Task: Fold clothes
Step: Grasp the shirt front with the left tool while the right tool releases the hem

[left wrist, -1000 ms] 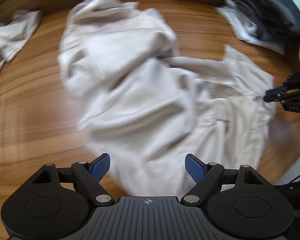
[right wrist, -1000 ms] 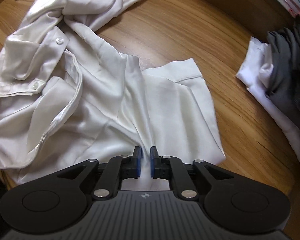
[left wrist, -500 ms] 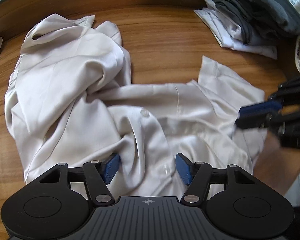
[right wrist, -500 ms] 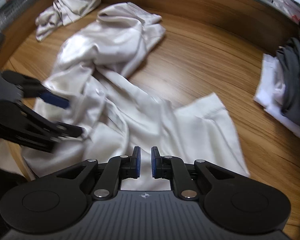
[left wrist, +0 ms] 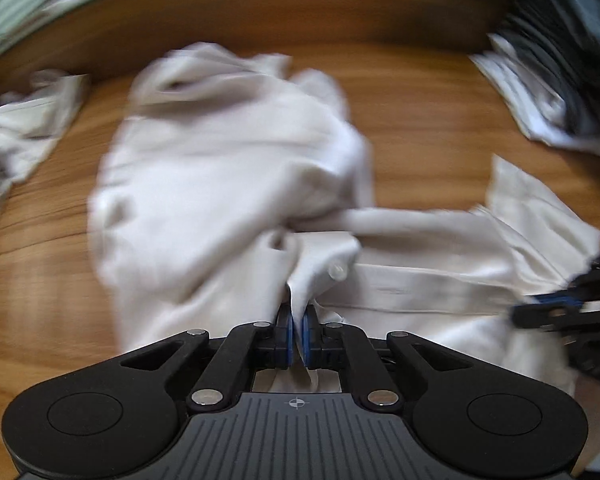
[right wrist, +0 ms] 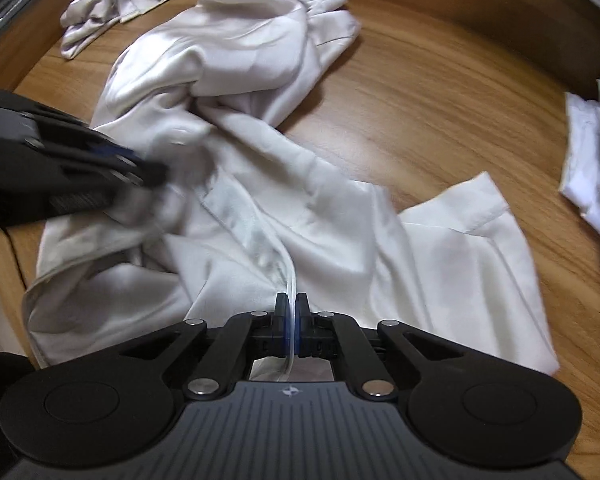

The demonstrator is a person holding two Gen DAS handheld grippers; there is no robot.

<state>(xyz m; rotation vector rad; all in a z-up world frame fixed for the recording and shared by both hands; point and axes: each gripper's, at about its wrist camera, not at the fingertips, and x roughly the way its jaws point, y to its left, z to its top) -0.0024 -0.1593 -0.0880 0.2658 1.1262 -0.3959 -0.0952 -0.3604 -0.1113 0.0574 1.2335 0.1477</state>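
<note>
We see the left hand-held gripper [left wrist: 297, 334] and right hand-held gripper [right wrist: 291, 330] each clamped on the cream shirt [right wrist: 228, 80] (crumpled) on the bench [right wrist: 440, 100].

The left wrist view is blurred; the folded pile [left wrist: 548, 92] is smeared, and the right edge cuts it.

Left tongs [left wrist: 297, 334] pinching cream shirt [left wrist: 236, 184], wooden table [left wrist: 40, 280]
</note>
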